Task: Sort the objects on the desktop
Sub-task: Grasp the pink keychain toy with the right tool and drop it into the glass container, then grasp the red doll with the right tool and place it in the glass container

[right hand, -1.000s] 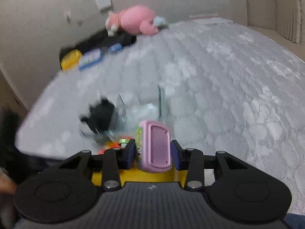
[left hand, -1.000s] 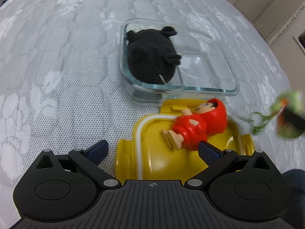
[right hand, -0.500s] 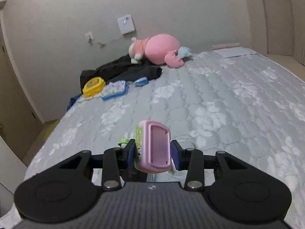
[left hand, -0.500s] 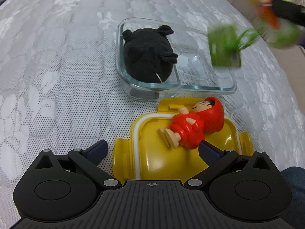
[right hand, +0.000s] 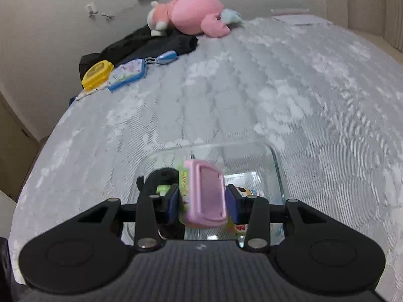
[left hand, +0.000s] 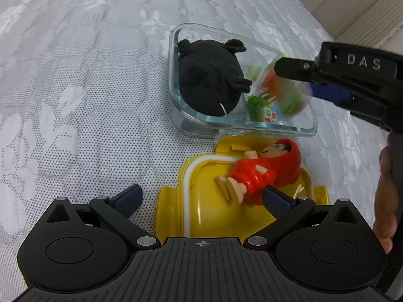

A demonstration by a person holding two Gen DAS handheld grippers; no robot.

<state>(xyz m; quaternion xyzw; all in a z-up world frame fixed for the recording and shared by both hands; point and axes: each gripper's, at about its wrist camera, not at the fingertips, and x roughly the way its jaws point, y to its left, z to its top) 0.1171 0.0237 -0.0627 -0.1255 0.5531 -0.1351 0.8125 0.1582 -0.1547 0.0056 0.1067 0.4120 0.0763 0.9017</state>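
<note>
A clear glass dish (left hand: 306, 132) with two compartments sits on the grey bedspread. A black plush (left hand: 209, 83) fills its left compartment. My right gripper (left hand: 299, 85) reaches in from the right, shut on a pink and green toy (left hand: 289, 95) that hangs blurred over the right compartment. In the right wrist view the pink toy (right hand: 204, 196) is clamped between both pads of the right gripper (right hand: 202, 201), above the dish (right hand: 277, 156). In front of the dish lies a red-hooded figure (left hand: 267, 171) on a yellow lid (left hand: 201, 216). My left gripper (left hand: 201, 196) stands open over that lid, empty.
At the far end of the bed lie a pink plush (right hand: 196, 12), dark cloth (right hand: 151, 42), a yellow container (right hand: 97, 74), a blue-edged case (right hand: 128, 74) and a blue keychain (right hand: 165, 58). A hand (left hand: 385, 196) shows at the right edge.
My right gripper has carried the pink toy in from the right, across and down over the dish's right compartment. The left gripper has stayed open over the yellow lid.
</note>
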